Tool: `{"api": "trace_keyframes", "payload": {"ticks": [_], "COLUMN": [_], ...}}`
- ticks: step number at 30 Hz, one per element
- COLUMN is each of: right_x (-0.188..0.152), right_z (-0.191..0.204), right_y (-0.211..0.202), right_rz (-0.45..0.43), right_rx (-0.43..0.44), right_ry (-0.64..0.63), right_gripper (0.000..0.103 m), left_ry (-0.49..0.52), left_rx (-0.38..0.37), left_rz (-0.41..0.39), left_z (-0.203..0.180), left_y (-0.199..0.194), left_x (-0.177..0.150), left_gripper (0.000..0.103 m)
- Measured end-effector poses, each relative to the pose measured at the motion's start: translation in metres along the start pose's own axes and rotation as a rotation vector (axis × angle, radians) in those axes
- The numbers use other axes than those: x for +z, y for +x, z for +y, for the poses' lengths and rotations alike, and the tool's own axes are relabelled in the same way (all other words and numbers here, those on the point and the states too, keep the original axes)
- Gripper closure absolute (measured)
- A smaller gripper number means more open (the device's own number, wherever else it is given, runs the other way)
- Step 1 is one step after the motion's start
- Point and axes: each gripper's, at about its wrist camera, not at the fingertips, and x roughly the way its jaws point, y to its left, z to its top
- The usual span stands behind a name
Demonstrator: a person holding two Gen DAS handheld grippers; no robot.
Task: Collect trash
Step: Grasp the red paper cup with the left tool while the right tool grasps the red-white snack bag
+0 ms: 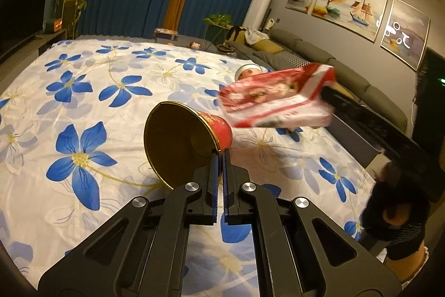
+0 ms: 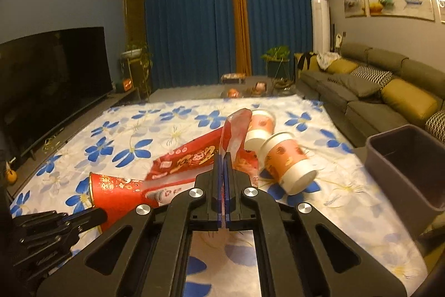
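My left gripper (image 1: 221, 155) is shut on the rim of a red paper cup with a gold inside (image 1: 178, 141) and holds it on its side above the flowered cloth; the cup also shows in the right wrist view (image 2: 116, 192). My right gripper (image 2: 224, 157) is shut on a red and white plastic snack bag (image 2: 194, 157) and lifts it off the cloth. The bag appears in the left wrist view (image 1: 278, 99), blurred, hanging from the right gripper's black fingers. Two pink paper cups (image 2: 286, 163) (image 2: 260, 130) lie on their sides just beyond the bag.
A white cloth with blue flowers (image 2: 133, 146) covers the table. A dark purple bin (image 2: 406, 166) stands at the table's right edge. A grey sofa (image 2: 375, 91) runs along the right, a TV (image 2: 50, 85) along the left. A person's dark sleeve (image 1: 395, 205) is at the right.
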Motion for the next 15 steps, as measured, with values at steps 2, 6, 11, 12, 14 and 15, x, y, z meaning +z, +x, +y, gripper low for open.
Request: {"api": "trace_keyframes", "payload": {"ticks": [2,6,11,12,14,15], "right_x": [-0.001,-0.005,-0.006,-0.006,-0.007,-0.007], "right_z": [-0.004,-0.014,-0.023,-0.024,-0.027,-0.028], "right_y": [-0.011,-0.034,-0.054,-0.057,-0.063,-0.066], "right_rz": [-0.014,-0.036,-0.054,-0.058,-0.064,-0.068], "right_rx": [-0.014,-0.045,-0.067,-0.07,-0.077,-0.078], "right_ry": [-0.006,-0.014,-0.015,-0.015,-0.016,-0.013], "right_gripper": [0.101,0.101,0.101,0.101,0.101,0.101], "left_ry": [0.001,-0.011,0.008,0.012,0.016,0.019], "left_rx": [0.009,0.017,0.036,0.038,0.039,0.039], "left_rz": [-0.007,-0.03,-0.057,-0.064,-0.073,-0.077], "left_z": [-0.001,-0.003,-0.01,-0.012,-0.016,-0.018], "left_y": [-0.004,-0.018,-0.032,-0.035,-0.039,-0.042], "left_x": [-0.001,-0.003,-0.002,-0.001,0.0,0.0], "left_gripper": [0.101,0.101,0.101,0.101,0.101,0.101]}}
